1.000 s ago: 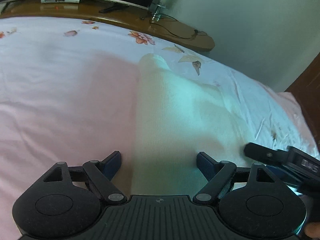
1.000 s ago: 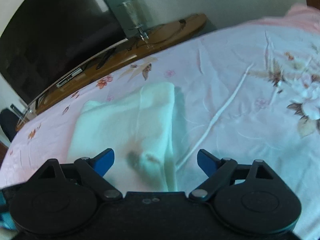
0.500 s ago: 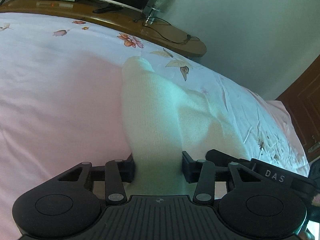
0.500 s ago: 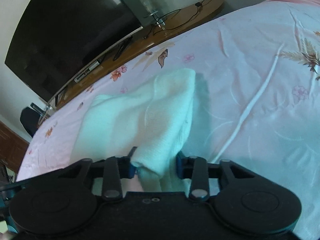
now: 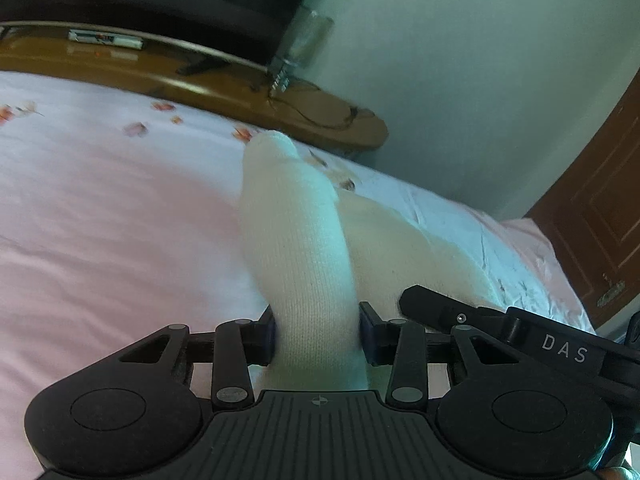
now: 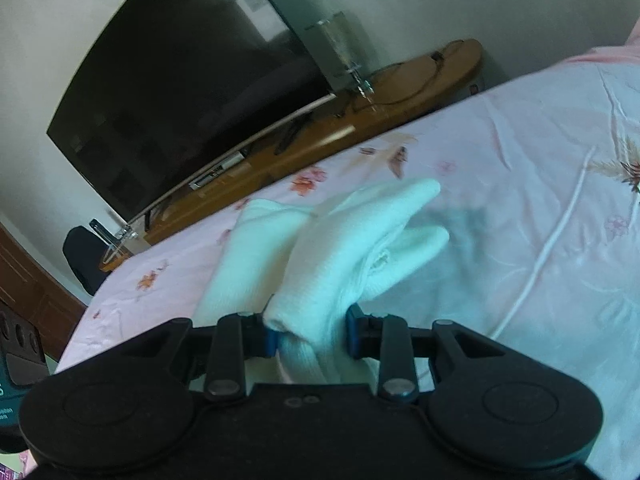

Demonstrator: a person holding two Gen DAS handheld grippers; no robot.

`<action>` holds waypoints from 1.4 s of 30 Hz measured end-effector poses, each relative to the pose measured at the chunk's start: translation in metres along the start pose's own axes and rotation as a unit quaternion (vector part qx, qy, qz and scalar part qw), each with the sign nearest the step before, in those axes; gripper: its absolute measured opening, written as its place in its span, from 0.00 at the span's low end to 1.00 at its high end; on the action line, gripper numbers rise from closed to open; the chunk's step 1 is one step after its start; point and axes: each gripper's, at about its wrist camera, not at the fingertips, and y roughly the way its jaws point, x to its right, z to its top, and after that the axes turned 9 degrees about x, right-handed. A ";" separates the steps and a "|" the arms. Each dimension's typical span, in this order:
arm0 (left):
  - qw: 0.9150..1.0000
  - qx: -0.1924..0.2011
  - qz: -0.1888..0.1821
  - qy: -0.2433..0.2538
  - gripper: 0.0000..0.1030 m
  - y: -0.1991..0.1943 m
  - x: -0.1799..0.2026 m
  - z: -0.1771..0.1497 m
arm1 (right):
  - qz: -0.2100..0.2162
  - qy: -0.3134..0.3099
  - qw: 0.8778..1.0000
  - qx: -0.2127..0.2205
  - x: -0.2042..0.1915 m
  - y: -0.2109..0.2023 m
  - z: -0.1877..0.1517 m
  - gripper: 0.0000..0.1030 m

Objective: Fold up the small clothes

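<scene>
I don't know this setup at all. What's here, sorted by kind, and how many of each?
Handheld grippers: 2, the left gripper and the right gripper, both with jaws closing on the garment between them
White knit garment: 1
Flowered bed sheet: 1
Television: 1
Wooden TV bench: 1
Total: 6

White knit garment [image 5: 296,248] bunched, lifted off bedsheet [image 5: 100,208].

pale wall [image 5: 460,60], wooden cabinet [image 6: 320,148], television [image 6: 192,92]
</scene>
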 end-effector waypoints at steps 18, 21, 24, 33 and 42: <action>0.995 0.025 0.099 -0.020 0.39 -0.070 -0.175 0.048 | 0.080 -0.057 0.995 -0.035 -0.158 0.096 -0.047 0.29; 0.993 0.005 0.117 -0.025 0.39 -0.058 -0.204 0.034 | 0.072 -0.064 0.994 -0.053 -0.161 0.113 -0.064 0.30; 0.992 -0.005 0.123 -0.042 0.59 -0.047 -0.231 0.012 | 0.046 -0.061 0.994 -0.081 -0.152 0.131 -0.087 0.30; 0.989 0.030 0.142 -0.016 0.59 -0.064 -0.215 0.026 | 0.029 0.002 0.995 -0.095 -0.119 0.136 -0.082 0.58; 0.984 0.023 0.179 -0.008 0.59 -0.028 -0.211 0.037 | 0.041 0.008 0.996 -0.079 -0.120 0.173 -0.064 0.39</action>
